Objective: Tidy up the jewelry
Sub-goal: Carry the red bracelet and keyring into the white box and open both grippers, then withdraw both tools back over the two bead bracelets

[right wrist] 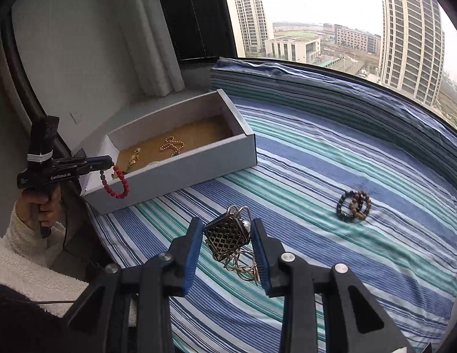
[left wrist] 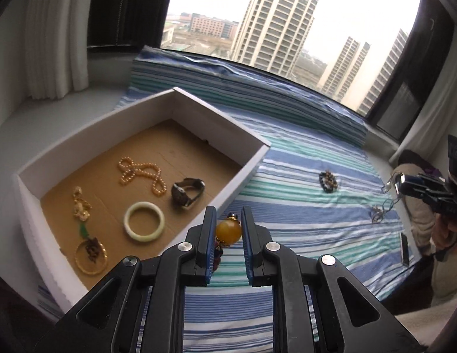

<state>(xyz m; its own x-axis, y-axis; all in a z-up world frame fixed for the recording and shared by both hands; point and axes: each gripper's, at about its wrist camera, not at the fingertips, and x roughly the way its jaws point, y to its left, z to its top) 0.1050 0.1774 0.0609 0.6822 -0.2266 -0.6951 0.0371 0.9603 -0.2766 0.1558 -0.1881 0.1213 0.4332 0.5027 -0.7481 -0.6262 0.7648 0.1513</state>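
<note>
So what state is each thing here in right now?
Left hand-held gripper: shut on amber-and-red bead bracelet, lifted.
Right hand-held gripper: shut on lattice pendant necklace; chain trailing onto striped cloth.
Box: open, five pieces inside.
Dark bead bracelets: lying on the cloth, untouched.

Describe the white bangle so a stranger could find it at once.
Start at the white cardboard box on the striped cloth. On its brown floor, near the front, lies the white bangle, beside a dark wristwatch. It is the only plain, smooth, pale ring there.
</note>
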